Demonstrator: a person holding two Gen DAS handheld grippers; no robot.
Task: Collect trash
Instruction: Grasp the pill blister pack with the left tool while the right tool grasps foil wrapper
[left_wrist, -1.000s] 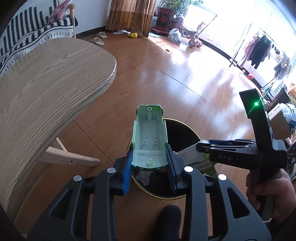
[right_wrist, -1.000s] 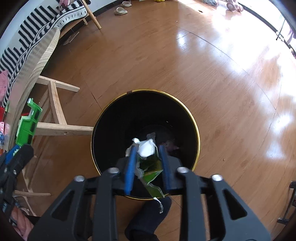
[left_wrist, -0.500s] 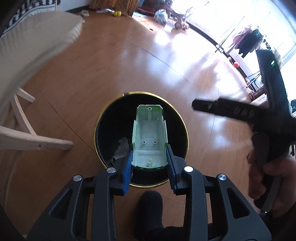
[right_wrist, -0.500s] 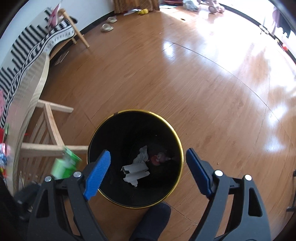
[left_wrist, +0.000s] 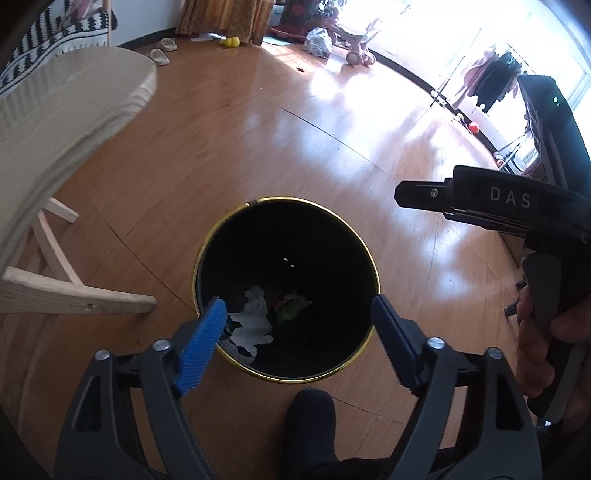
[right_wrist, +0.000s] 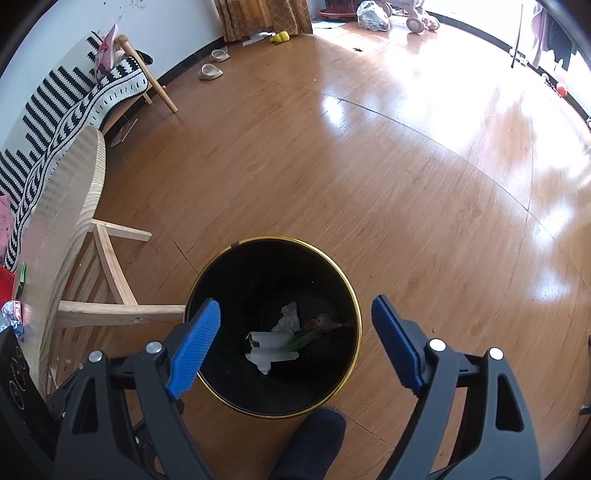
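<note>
- Left gripper (left_wrist: 297, 325) hung low centre of the left wrist view, over the black gold-rimmed trash bin (left_wrist: 207, 243); jaws were opening, blue pads (left_wrist: 201, 345) spread to either side of the bin mouth, nothing between them
- Right gripper (right_wrist: 295, 328) sat low centre of the right wrist view, above the same trash bin (right_wrist: 352, 295); jaws stood wide and released, blue pads (right_wrist: 194, 349) empty
- In the left view the right gripper's black body, marked "DAS", crossed the right edge of the frame, with the person's hand (left_wrist: 546, 347) wrapped round its handle at lower right
- Trash lay at the bottom of the bin: crumpled white paper (left_wrist: 255, 299), a pale white plastic piece (right_wrist: 271, 347), a green scrap (right_wrist: 308, 336) and something reddish beside it, too dark to identify
- Bin stood on a glossy wooden floor (right_wrist: 369, 166), just beside the leg of a light wooden table (left_wrist: 55, 122) at the left of both frames
- A dark slipper toe (left_wrist: 310, 410) touched the frame's bottom centre, just below the bin
- Striped black-and-white throw (right_wrist: 55, 107) covered a bench at upper left; pale slippers (right_wrist: 210, 70) lay near the wall beyond it
</note>
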